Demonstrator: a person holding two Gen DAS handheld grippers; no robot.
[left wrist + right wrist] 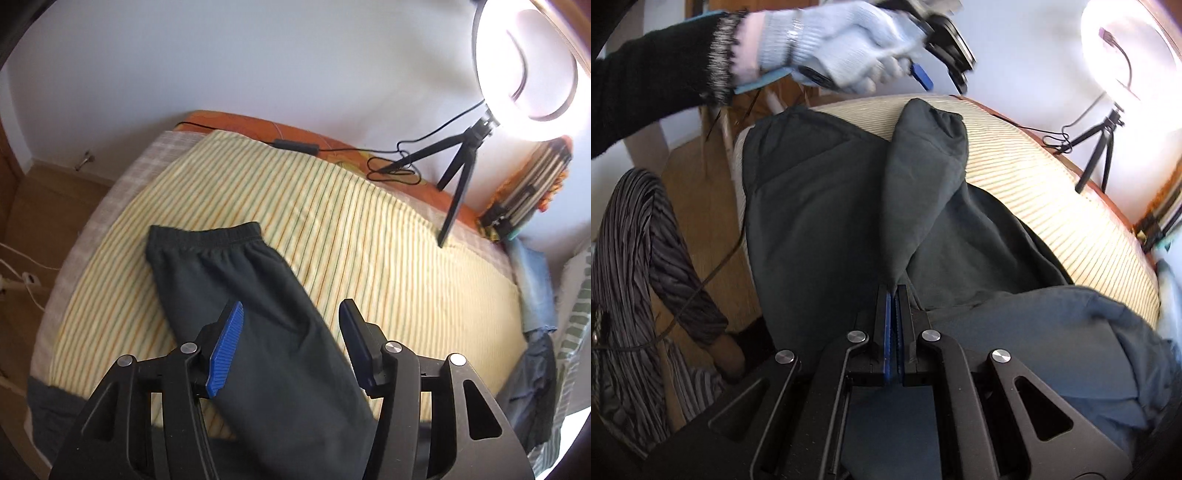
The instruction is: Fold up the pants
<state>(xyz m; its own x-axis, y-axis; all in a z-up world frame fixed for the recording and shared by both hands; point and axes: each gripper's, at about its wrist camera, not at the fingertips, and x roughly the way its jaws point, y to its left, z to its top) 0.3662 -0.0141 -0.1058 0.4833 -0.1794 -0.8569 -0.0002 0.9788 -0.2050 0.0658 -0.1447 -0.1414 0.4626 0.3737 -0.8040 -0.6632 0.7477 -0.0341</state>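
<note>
Dark grey-green pants lie on the yellow striped bed sheet, their elastic hem toward the far side. My left gripper hovers over them, open, with nothing pressed between its blue pads. In the right wrist view the pants spread across the bed's near corner. My right gripper is shut on a pinched ridge of the pants' fabric that runs up to an elastic end. A white-gloved hand holds the left gripper above the far edge of the sheet.
A lit ring light on a black tripod stands at the bed's far right, its cable trailing along the orange edge. Other garments are heaped at the right, a blue-grey one among them. Wooden floor lies left.
</note>
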